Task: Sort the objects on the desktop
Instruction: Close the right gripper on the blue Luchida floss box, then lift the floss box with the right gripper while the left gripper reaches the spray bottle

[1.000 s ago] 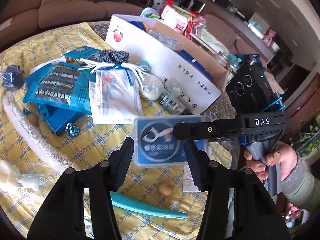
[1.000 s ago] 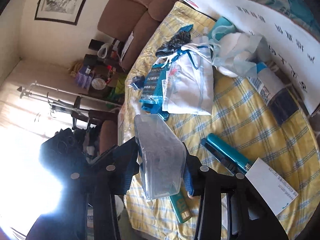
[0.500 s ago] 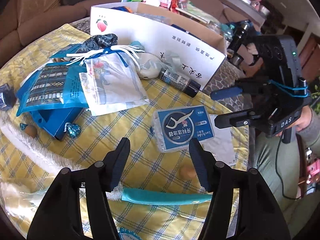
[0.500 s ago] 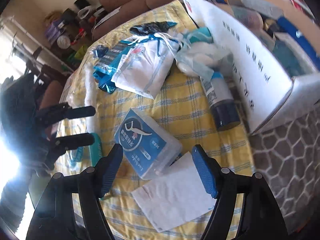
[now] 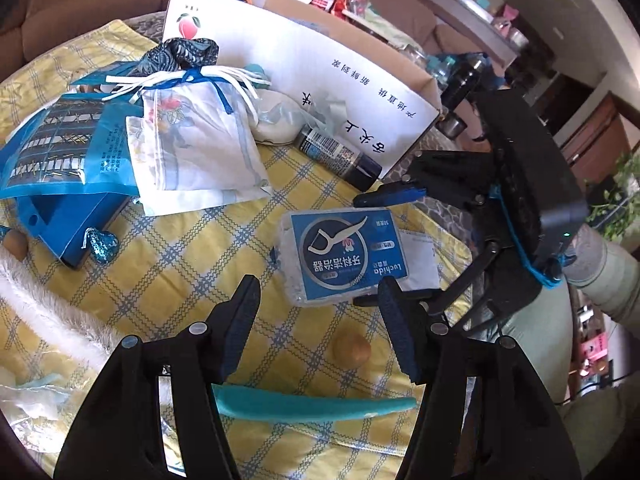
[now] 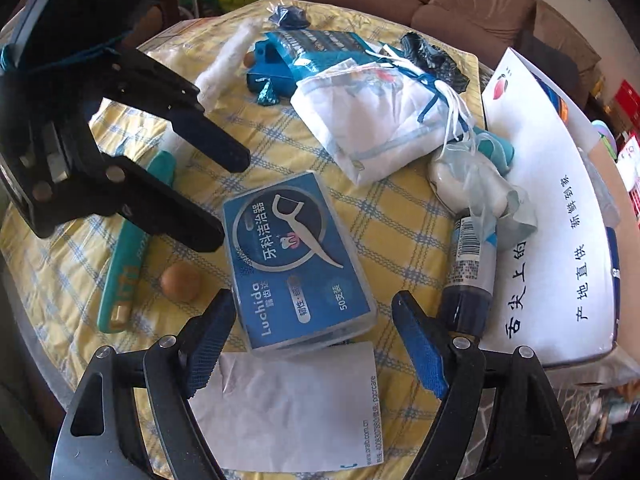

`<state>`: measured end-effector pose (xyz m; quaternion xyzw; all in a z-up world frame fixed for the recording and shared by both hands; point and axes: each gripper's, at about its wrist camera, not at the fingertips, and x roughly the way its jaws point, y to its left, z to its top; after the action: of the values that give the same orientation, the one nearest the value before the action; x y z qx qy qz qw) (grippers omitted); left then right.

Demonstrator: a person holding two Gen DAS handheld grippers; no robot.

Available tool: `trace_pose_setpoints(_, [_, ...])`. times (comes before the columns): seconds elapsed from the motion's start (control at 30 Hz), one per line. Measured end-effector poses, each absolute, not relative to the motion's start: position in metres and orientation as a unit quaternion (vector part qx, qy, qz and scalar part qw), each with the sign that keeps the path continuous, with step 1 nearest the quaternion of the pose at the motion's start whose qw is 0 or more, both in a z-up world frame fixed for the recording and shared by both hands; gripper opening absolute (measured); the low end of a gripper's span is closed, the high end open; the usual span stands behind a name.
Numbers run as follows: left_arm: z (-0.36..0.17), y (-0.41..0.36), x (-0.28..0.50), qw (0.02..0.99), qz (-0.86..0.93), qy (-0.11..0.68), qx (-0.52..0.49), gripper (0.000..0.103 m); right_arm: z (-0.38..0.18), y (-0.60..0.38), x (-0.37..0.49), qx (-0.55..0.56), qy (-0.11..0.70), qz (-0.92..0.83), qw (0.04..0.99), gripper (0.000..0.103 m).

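Going L to R in the right wrist view. Far left: the left tongs (image 6: 232,204), spread w/ nothing between them, tips just beside the floss box's left edge. Below them lie a teal comb-like tool (image 6: 132,248) and a small brown nut (image 6: 181,281) on the yellow checked table (image 6: 400,240).

Centre: the floss pick box (image 6: 296,264), lying flat, label up, its near edge overlapping a white paper slip (image 6: 292,404). The right tongs (image 6: 312,340) are spread wide too, empty, straddling the box's near end w/o touching as far as I can tell. In the left wrist view the same box (image 5: 344,254) sits just past the left tongs (image 5: 318,320), centre-right of frame.

Right of centre: a dark spray bottle (image 6: 472,276) on its side, close to the box. A white drawstring bag (image 6: 376,120) is in the upper middle. Far right: the white carton (image 6: 560,220), likely the sorting bin.

My guess: box is next to be grasped, prob. by the right tongs. To do it well: close across the short sides, low on the walls, since the clear lid looks slick. Keep the bottle and the slip out of the pinch. Lift straight up before swinging toward the carton, & keep the left tongs out of the path.
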<state>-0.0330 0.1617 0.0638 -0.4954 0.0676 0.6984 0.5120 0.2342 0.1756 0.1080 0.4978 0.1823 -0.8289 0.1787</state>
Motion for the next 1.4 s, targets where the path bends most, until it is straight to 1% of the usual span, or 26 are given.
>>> trace_pose_setpoints(0.07, [0.067,0.157,-0.025,0.516,0.696,0.077,-0.494,0.058,0.105,0.173,0.233,0.496,0.178,-0.829,0.189,0.069])
trace_pose_setpoints(0.13, [0.069,0.156,-0.016,0.517,0.694,0.087,-0.493,0.058,0.105,0.174,0.233,0.494,0.169,-0.833,0.184,0.068])
trace_pose_setpoints(0.2, [0.07,0.157,-0.007,0.519,0.694,0.094,-0.491,0.058,0.111,0.179,0.232,0.491,0.142,-0.84,0.179,0.068])
trace_pose_setpoints(0.3, [0.07,0.163,0.008,0.523,0.691,0.103,-0.488,0.058,0.133,0.204,0.231,0.481,0.051,-0.859,0.166,0.066])
trace_pose_setpoints(0.37, [0.065,0.171,0.016,0.521,0.689,0.119,-0.49,0.058,0.149,0.225,0.232,0.469,-0.022,-0.868,0.164,0.063])
trace_pose_setpoints(0.4, [0.062,0.175,0.019,0.518,0.688,0.126,-0.493,0.058,0.156,0.234,0.234,0.463,-0.044,-0.871,0.16,0.062])
trace_pose_setpoints(0.47, [0.059,0.178,0.022,0.516,0.686,0.129,-0.497,0.058,0.168,0.247,0.237,0.456,-0.062,-0.875,0.151,0.062])
trace_pose_setpoints(0.57, [0.059,0.18,0.023,0.511,0.69,0.127,-0.497,0.058,0.175,0.254,0.246,0.462,-0.049,-0.874,0.138,0.062])
trace_pose_setpoints(0.73, [0.069,0.188,0.02,0.508,0.697,0.132,-0.488,0.058,0.161,0.256,0.267,0.484,-0.01,-0.866,0.126,0.062])
trace_pose_setpoints(0.9, [0.073,0.198,0.02,0.507,0.695,0.145,-0.488,0.058,0.159,0.265,0.278,0.511,-0.002,-0.849,0.133,0.062])
trace_pose_setpoints(1.0, [0.074,0.203,0.02,0.504,0.696,0.15,-0.489,0.058,0.143,0.265,0.279,0.572,0.008,-0.809,0.136,0.062])
trace_pose_setpoints(1.13, [0.071,0.207,0.02,0.502,0.695,0.147,-0.493,0.058,0.119,0.266,0.285,0.623,0.013,-0.772,0.123,0.063])
trace_pose_setpoints(1.33, [0.067,0.213,0.021,0.5,0.691,0.155,-0.499,0.058,0.101,0.269,0.289,0.628,0.002,-0.77,0.112,0.064])
trace_pose_setpoints(1.37, [0.067,0.214,0.02,0.5,0.691,0.155,-0.498,0.058,0.103,0.27,0.288,0.626,-0.002,-0.772,0.111,0.065])
trace_pose_setpoints(1.4, [0.068,0.216,0.019,0.5,0.692,0.153,-0.498,0.058,0.105,0.272,0.286,0.624,-0.007,-0.774,0.108,0.072])
